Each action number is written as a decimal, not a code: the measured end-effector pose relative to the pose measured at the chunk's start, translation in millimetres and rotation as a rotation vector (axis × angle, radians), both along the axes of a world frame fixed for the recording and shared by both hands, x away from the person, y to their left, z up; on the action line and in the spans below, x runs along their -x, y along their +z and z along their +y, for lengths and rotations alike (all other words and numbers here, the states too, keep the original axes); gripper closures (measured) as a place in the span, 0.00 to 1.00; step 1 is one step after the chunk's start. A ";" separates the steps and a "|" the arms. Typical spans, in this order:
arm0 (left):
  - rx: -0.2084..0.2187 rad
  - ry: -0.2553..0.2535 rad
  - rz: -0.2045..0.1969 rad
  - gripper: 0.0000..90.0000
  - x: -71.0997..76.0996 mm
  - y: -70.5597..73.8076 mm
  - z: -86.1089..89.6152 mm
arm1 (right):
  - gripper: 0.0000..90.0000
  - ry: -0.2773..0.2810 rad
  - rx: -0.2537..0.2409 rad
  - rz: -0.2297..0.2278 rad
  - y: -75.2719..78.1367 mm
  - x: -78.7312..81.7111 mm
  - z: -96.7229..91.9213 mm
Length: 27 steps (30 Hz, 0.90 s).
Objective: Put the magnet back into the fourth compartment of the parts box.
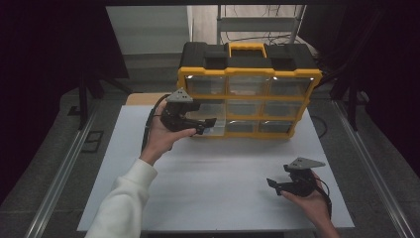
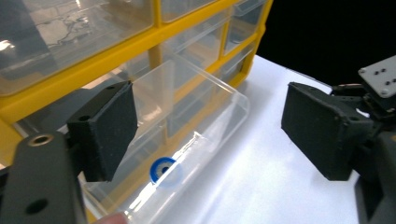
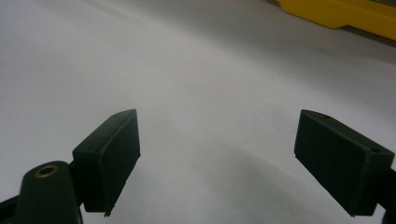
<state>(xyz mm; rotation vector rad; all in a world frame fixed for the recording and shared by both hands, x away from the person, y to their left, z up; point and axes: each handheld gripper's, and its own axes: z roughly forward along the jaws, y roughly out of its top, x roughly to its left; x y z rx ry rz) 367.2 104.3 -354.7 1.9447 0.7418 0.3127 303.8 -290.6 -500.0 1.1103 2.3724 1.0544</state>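
A yellow and black drawer cabinet [image 1: 247, 94] stands at the back of the white table [image 1: 218, 188]. One clear drawer [image 2: 205, 102] in its left column is pulled out. A small blue ring [image 2: 163, 171] lies on the drawer's floor. My left gripper [image 1: 208, 127] hovers just over that drawer, open [image 2: 210, 135], with nothing between its pads. My right gripper [image 1: 273, 185] rests low at the table's front right, also open [image 3: 219, 154], with bare white tabletop under its jaws.
The cabinet's other clear drawers [image 1: 282, 109] are pushed in. A yellow edge of the cabinet [image 3: 341, 14] is at the top right of the right gripper view. Metal rails [image 1: 64, 163] run along both sides of the table, and the surroundings are dark.
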 end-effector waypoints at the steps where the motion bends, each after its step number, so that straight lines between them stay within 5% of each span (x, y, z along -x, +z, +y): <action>1: 0.011 -0.008 0.004 0.23 1.8 -0.5 0.2 | 0.16 -0.002 -0.002 0.001 0.2 0.1 0.0; 13: 0.016 -0.071 0.019 0.26 17.2 -8.4 -6.3 | 0.16 -0.003 0.000 -0.005 0.3 -0.1 -0.4; 27: 0.030 -0.064 0.014 0.29 32.2 -21.6 -9.0 | 0.16 -0.004 0.001 -0.001 0.1 -0.3 -0.2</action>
